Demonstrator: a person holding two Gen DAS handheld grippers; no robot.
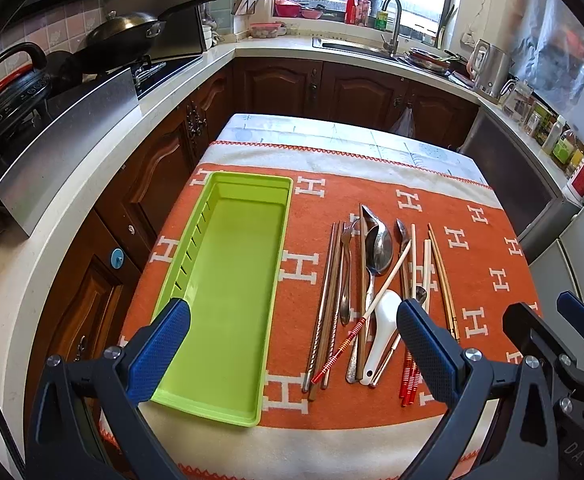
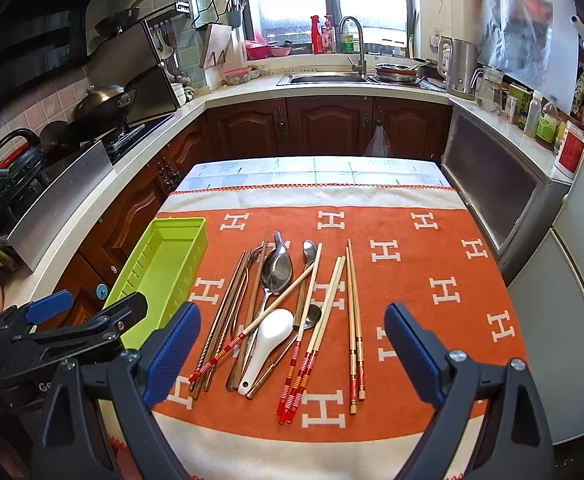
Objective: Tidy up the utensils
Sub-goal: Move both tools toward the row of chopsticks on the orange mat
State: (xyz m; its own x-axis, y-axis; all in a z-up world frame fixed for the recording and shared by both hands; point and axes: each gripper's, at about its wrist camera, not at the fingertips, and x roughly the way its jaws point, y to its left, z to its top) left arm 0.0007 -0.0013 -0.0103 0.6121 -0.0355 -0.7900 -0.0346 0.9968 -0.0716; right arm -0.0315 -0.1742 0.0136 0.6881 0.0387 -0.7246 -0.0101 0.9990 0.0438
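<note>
Nearest the viewer, the left claw is spread wide above the near edge of the table, holding nothing; one blue pad overlaps the near left corner of the green tray, the other hangs over the handle ends of the utensils. The right claw is likewise spread and empty, poised over the utensil pile. The utensils lie loosely side by side on an orange cloth patterned with white H letters. A white ceramic spoon rests among them, crossed by a red-banded chopstick lying diagonally. To its right lie further red-banded chopsticks and a wooden pair; to its left, brown and metal chopsticks. Farther back, a large steel spoon lies bowl away from the viewer. The tray sits at the left of the cloth, apart from the pile, with nothing in it. Beyond the table stand wooden cabinets and a sink under the window.
</note>
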